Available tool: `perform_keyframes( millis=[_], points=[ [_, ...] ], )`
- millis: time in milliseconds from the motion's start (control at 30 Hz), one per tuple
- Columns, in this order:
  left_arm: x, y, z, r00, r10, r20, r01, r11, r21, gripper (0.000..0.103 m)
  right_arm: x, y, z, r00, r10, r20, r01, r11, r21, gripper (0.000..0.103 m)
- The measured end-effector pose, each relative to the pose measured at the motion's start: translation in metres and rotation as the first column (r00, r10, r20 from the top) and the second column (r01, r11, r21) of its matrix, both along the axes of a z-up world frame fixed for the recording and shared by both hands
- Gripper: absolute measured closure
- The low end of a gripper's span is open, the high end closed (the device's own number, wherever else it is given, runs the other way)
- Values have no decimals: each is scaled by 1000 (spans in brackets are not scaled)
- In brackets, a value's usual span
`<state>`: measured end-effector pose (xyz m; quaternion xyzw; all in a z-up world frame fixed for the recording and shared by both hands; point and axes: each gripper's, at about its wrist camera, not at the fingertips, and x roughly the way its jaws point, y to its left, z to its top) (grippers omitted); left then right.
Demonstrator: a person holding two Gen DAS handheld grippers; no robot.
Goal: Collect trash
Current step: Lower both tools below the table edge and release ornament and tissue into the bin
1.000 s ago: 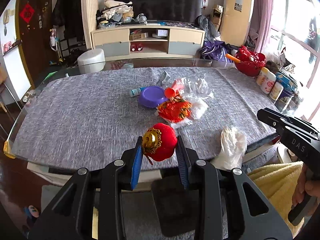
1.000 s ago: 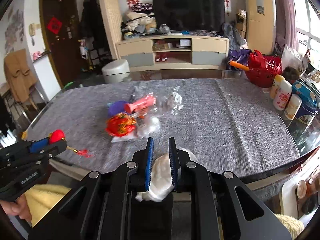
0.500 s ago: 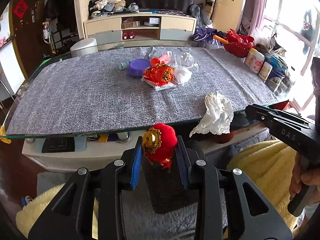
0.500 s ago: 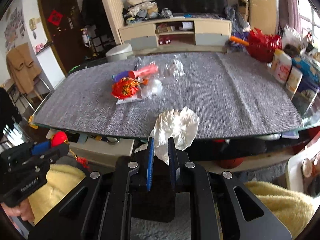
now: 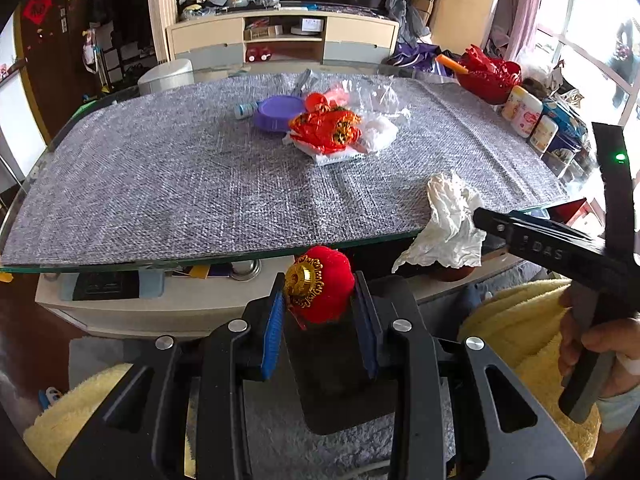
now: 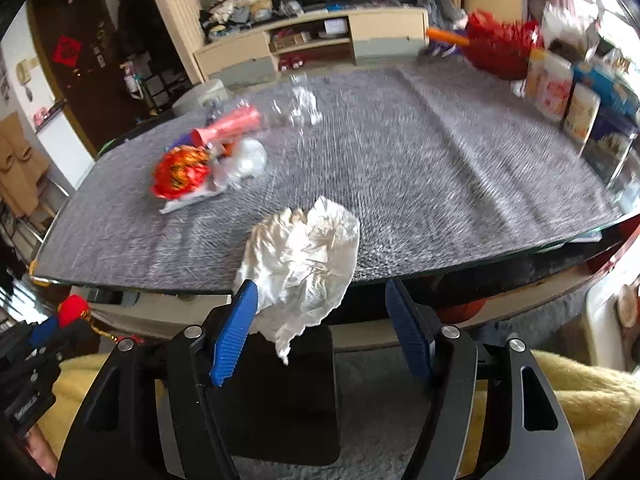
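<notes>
Jaws of the left gripper (image 5: 320, 312) squeeze a red lantern ornament (image 5: 320, 288) with a gold cap, just before the table (image 5: 120, 252) edge. Jaws of the right gripper (image 6: 320, 320) are opening wide; a crumpled white tissue (image 6: 300, 264) sits between them, touching only the left pad. Below both waits a black bin (image 6: 288, 396).

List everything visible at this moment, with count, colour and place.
Round plush lantern ornament: one, red with gold cap, clamped in left gripper.
Crumpled tissue: one, white, between right gripper's opening jaws, touching one pad.
Foil wrapper: one, red-orange, mid table.
Round plastic lid: one, purple, beside wrapper.
Woven table cover: one, grey.
Dark bin: one, below the grippers.
Left gripper: black, blue pads.
Right gripper: black, blue pads.
</notes>
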<state>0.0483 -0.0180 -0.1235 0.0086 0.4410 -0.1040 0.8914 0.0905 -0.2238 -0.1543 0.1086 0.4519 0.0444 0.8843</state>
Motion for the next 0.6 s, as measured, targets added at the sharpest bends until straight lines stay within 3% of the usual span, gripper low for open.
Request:
perform_keyframes(
  millis=[167, 200, 300, 367, 600],
  points=[
    [9, -2, -13, 999, -4, -33, 4, 1000, 3, 73, 8, 9, -22, 998, 36, -44, -35, 999, 27, 39],
    [10, -3, -16, 999, -6, -39, 6, 1000, 4, 73, 8, 10, -23, 998, 42, -44, -41, 999, 30, 54],
    [12, -5, -22, 999, -8, -54, 8, 1000, 6, 73, 5, 16, -24, 997, 76, -33, -76, 997, 12, 82],
    [12, -5, -26, 998, -8, -59, 9, 1000, 7, 73, 1, 18, -22, 996, 91, -23, -91, 996, -3, 90],
    [5, -8, -35, 997, -21, -73, 21, 1000, 7, 73, -28, 28, -11, 987, 158, -8, -159, 987, -12, 96]
  ],
)
